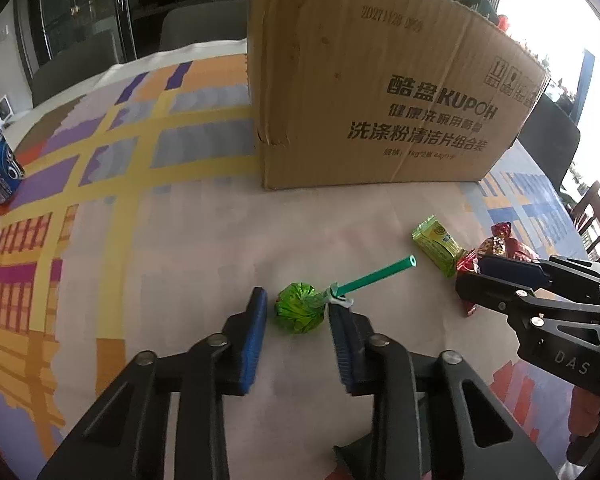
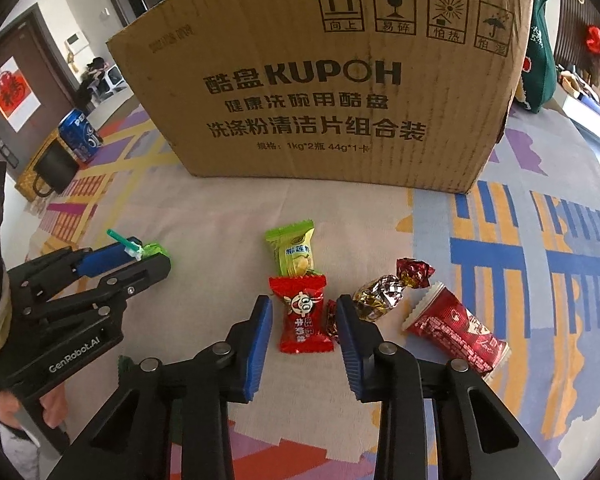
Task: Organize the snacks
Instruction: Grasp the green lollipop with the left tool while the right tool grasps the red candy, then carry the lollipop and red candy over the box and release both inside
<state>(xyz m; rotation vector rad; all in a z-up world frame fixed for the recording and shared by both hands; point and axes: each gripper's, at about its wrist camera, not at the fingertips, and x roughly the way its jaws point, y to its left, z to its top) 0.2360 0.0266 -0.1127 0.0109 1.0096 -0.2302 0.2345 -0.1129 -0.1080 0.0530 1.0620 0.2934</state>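
A green foil lollipop (image 1: 298,312) with a teal stick lies on the patterned tablecloth between the blue pads of my left gripper (image 1: 298,300). The right pad touches the wrapper's twist, and a sliver of cloth shows beside the left pad. The right wrist view shows this gripper (image 2: 152,256) low around the lollipop (image 2: 153,249). My right gripper (image 2: 304,304) straddles a red candy (image 2: 304,320) that lies flat and uncrumpled, its pads at the wrapper's edges. The left wrist view has this gripper (image 1: 470,270) over the red wrappers.
A tall KUPOH cardboard box (image 2: 320,92) stands just behind the snacks. A green candy (image 2: 294,248), a gold-and-red twist candy (image 2: 384,292) and a long red packet (image 2: 456,326) lie close around the right gripper. A blue Pepsi can (image 2: 80,134) stands far left.
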